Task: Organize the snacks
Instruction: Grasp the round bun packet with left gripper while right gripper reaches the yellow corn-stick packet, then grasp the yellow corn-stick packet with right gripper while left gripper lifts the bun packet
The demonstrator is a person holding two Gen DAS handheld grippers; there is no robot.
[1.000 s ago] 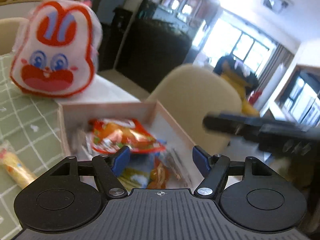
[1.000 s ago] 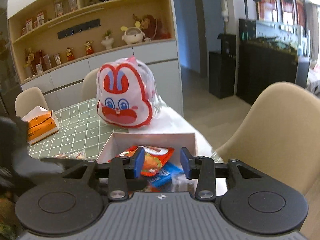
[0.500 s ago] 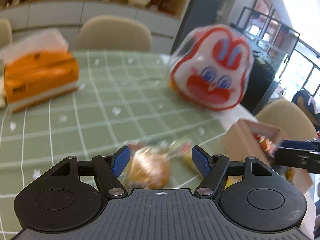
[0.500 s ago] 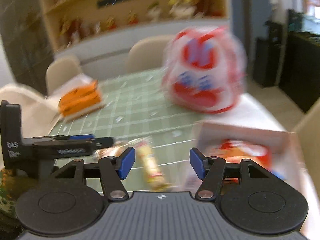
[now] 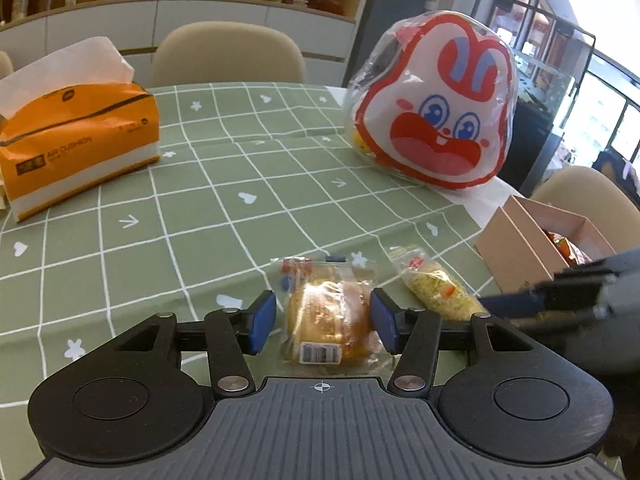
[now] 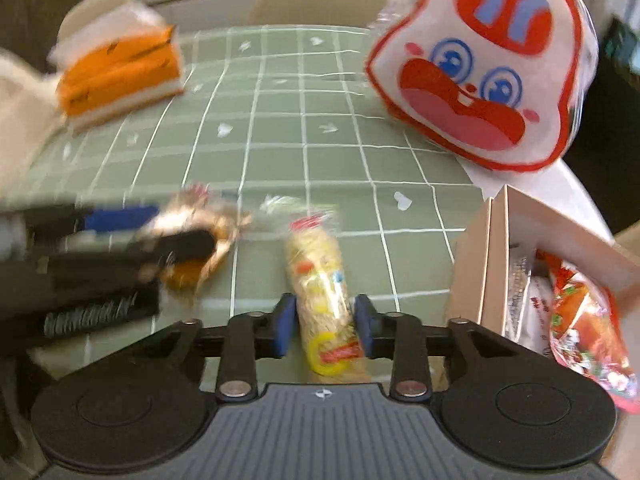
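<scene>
On green checked tablecloth: left gripper jaws closing round bun, right gripper clamped on snack stick.

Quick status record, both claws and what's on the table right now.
left claw: closing around the wrapped bun; pads not yet pressing on it
right claw: shut on the yellow snack roll
both snacks: lying on the green checked tablecloth
cardboard box: to the right, open, already holding snack packets
rabbit-face bag: standing at the far right of the cloth
tissue pack: orange, far left
next move, likely: lift both snacks toward the box
</scene>
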